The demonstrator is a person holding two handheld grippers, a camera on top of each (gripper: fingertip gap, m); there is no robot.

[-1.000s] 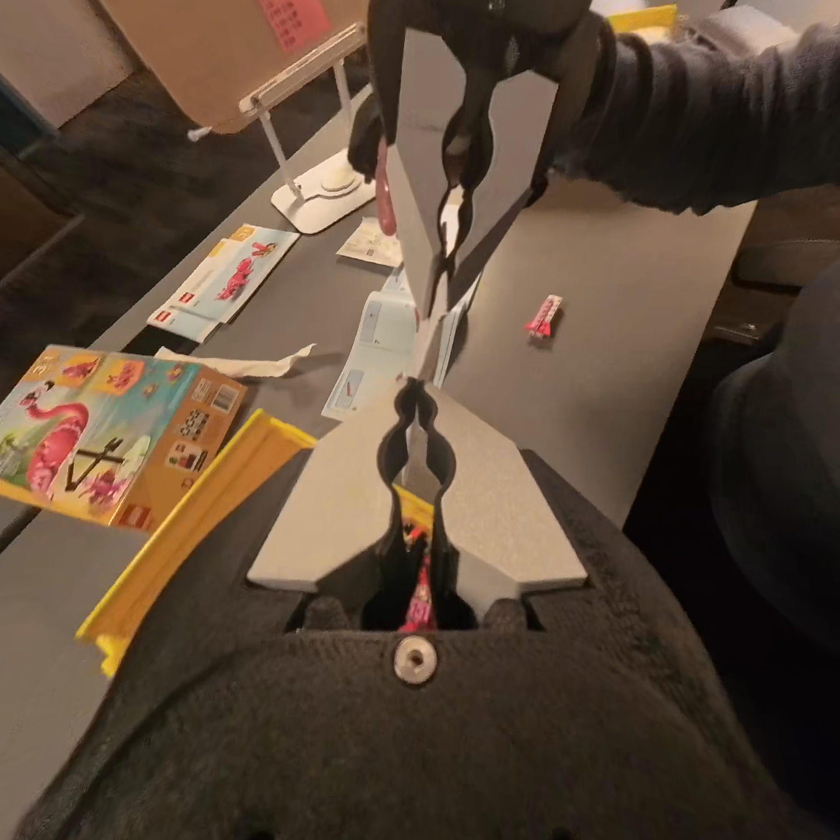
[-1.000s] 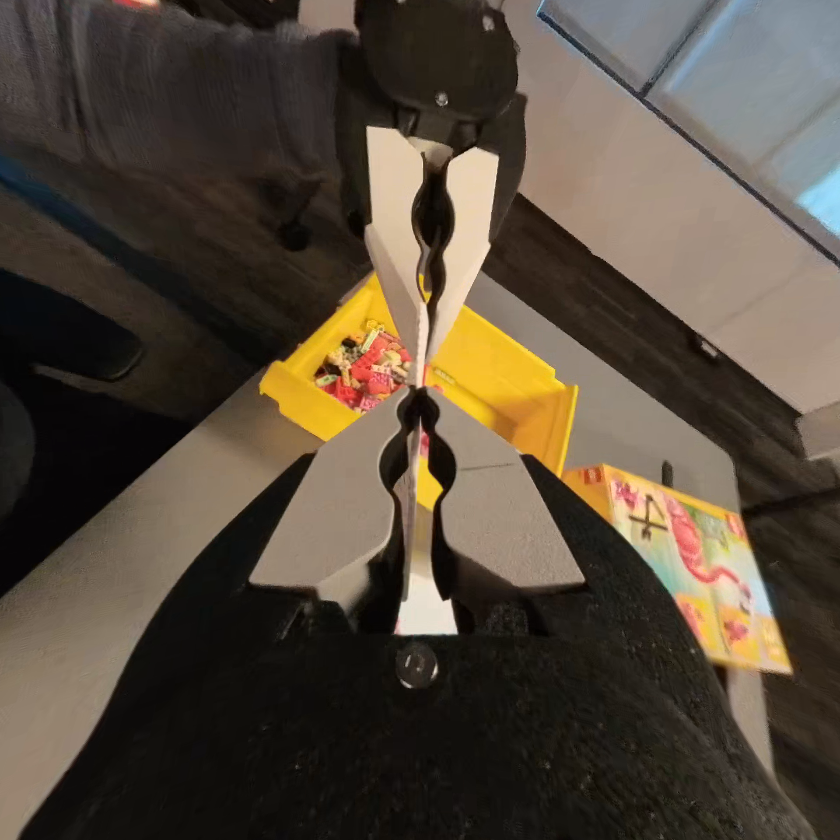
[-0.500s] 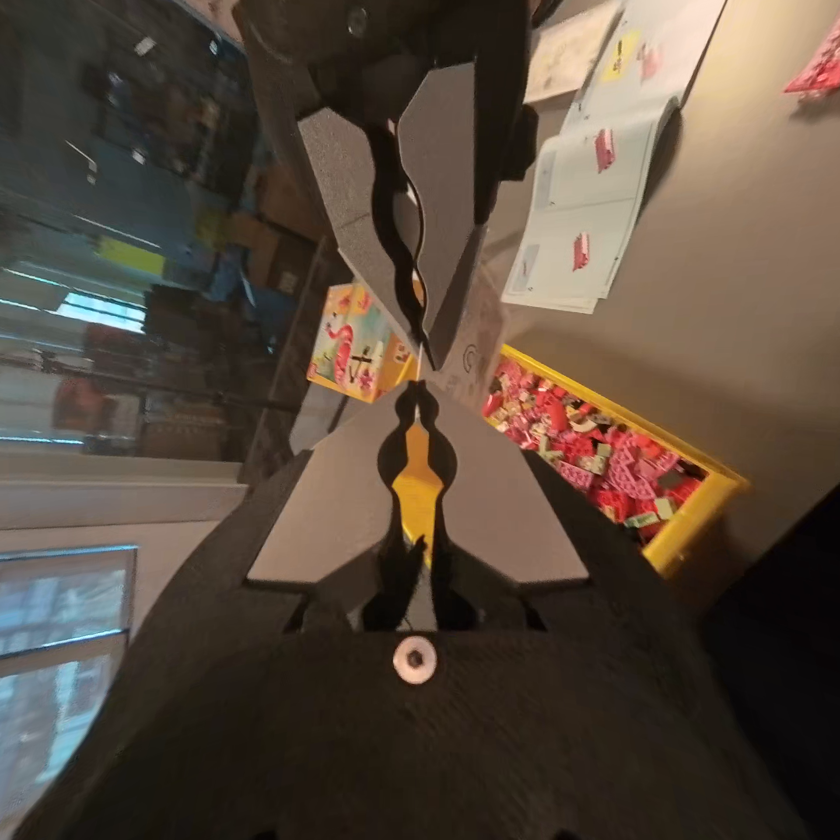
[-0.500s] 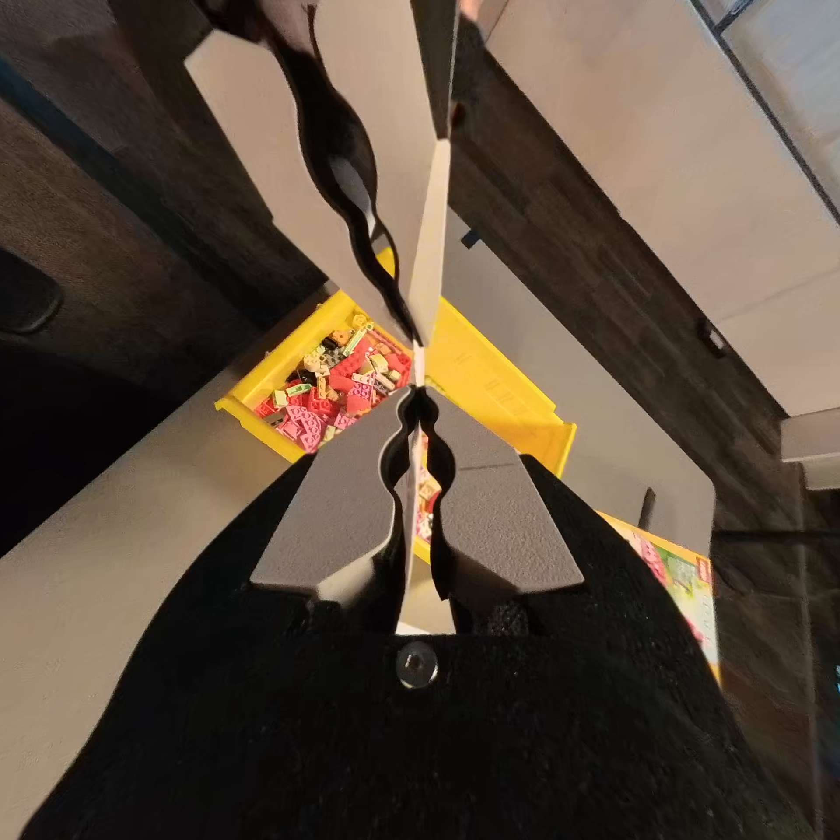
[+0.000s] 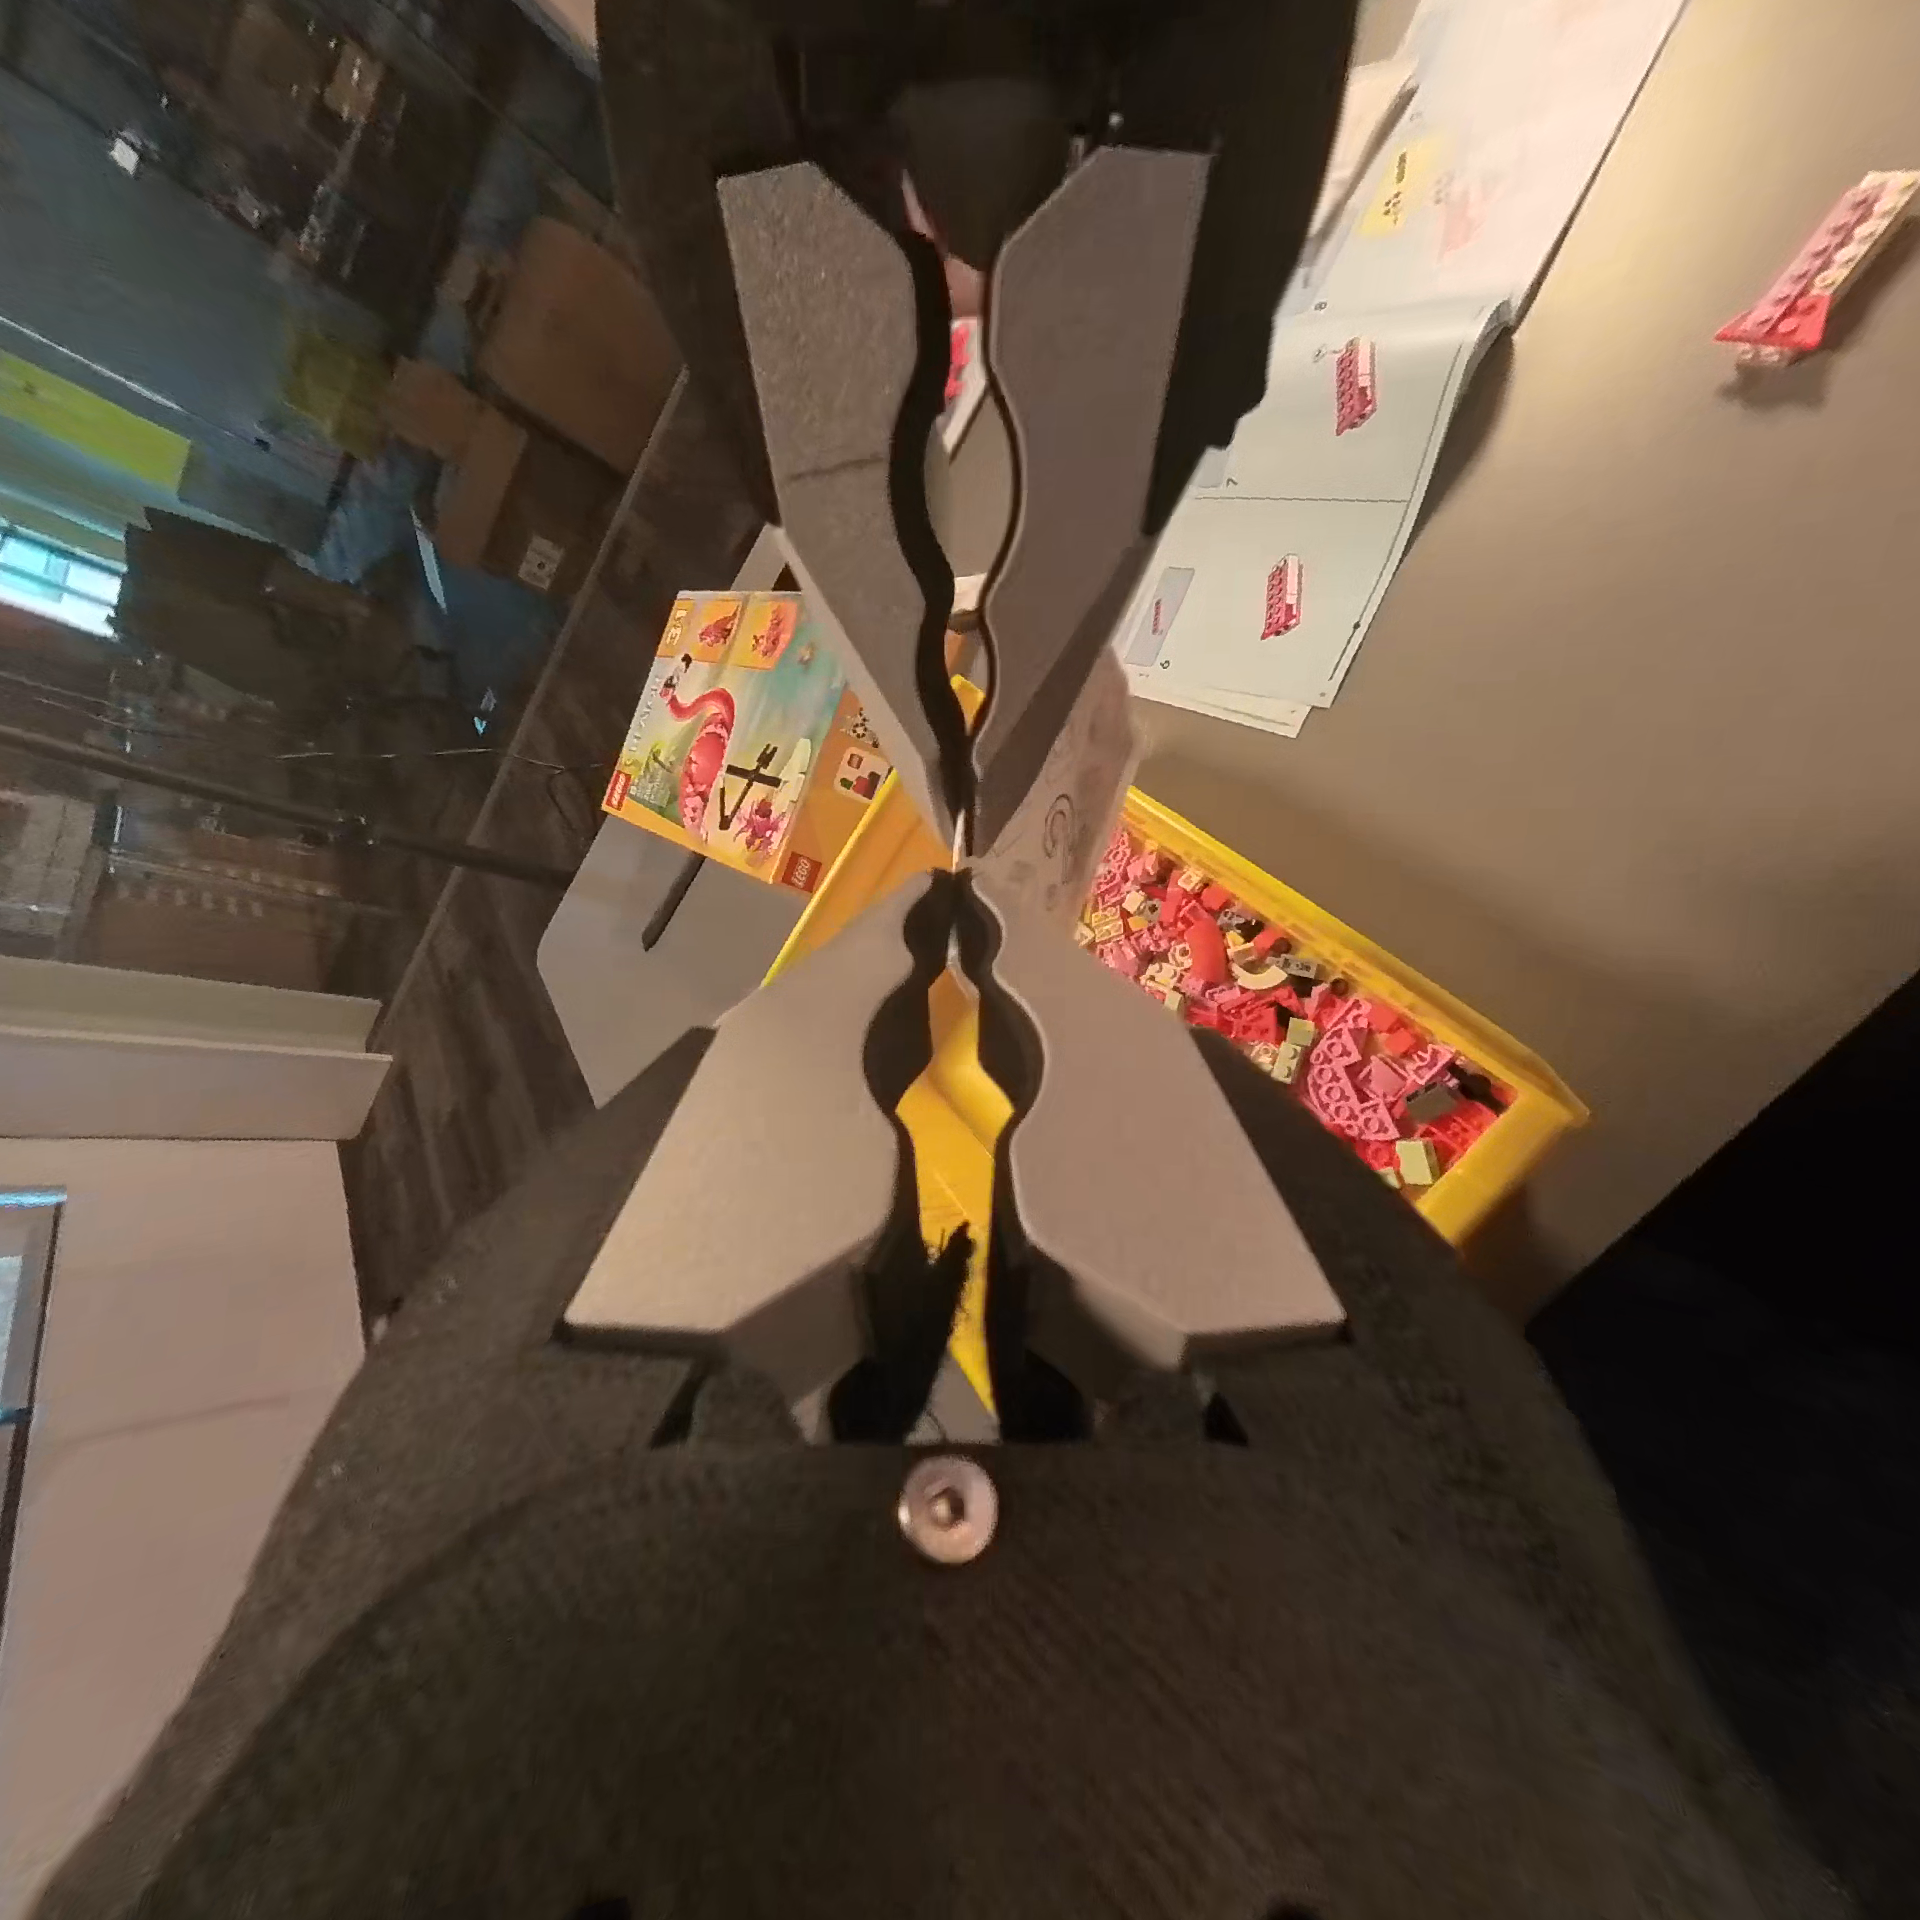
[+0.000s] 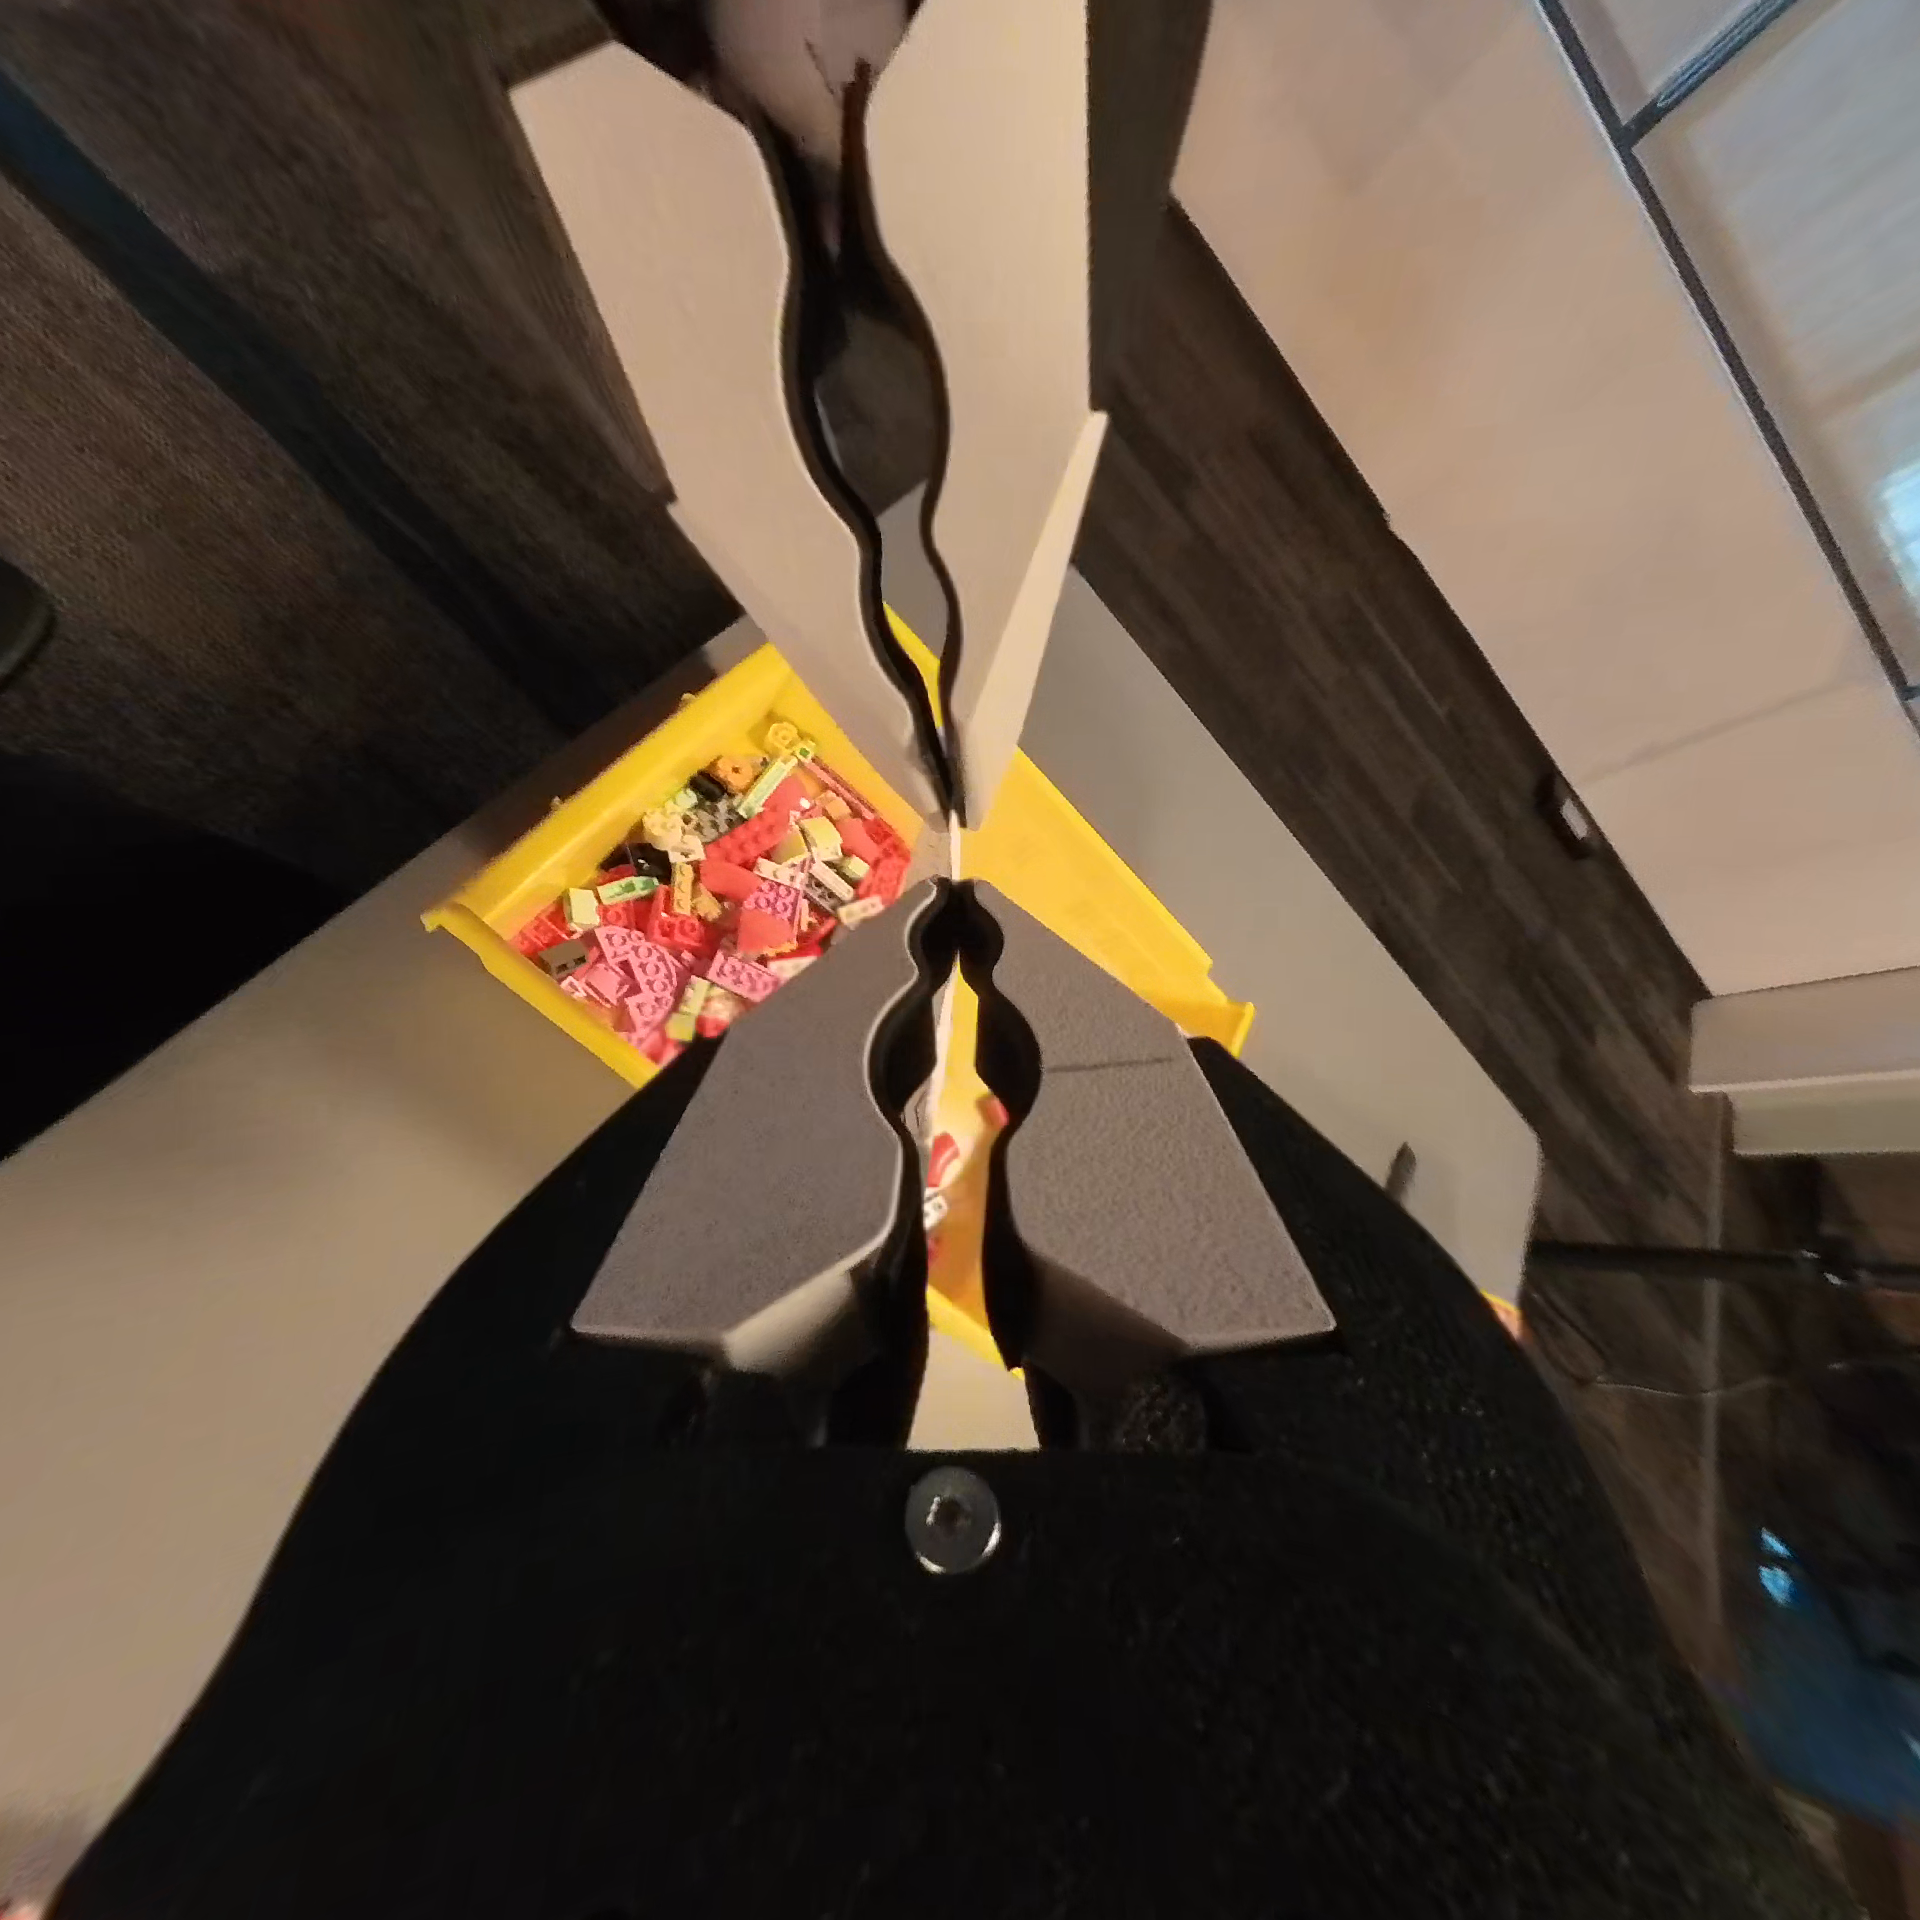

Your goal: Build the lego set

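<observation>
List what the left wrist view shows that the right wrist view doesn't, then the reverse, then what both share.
Left wrist view only: an open booklet, a colourful box, a small pink brick piece on the table.

Right wrist view only: pale wall panels.

Both: a yellow bin of bricks, and both grippers tip to tip, shut on a thin bag.

Both grippers point tip to tip, nearly touching. The left gripper [image 5: 957, 878] has its fingers [image 5: 790, 1122] closed on a thin white sheet [image 5: 1070, 790] seen edge-on. The right gripper [image 6: 948, 883] faces it, fingers [image 6: 769, 1132] also pinched shut on the same sheet, which runs between the two sets of tips.
</observation>
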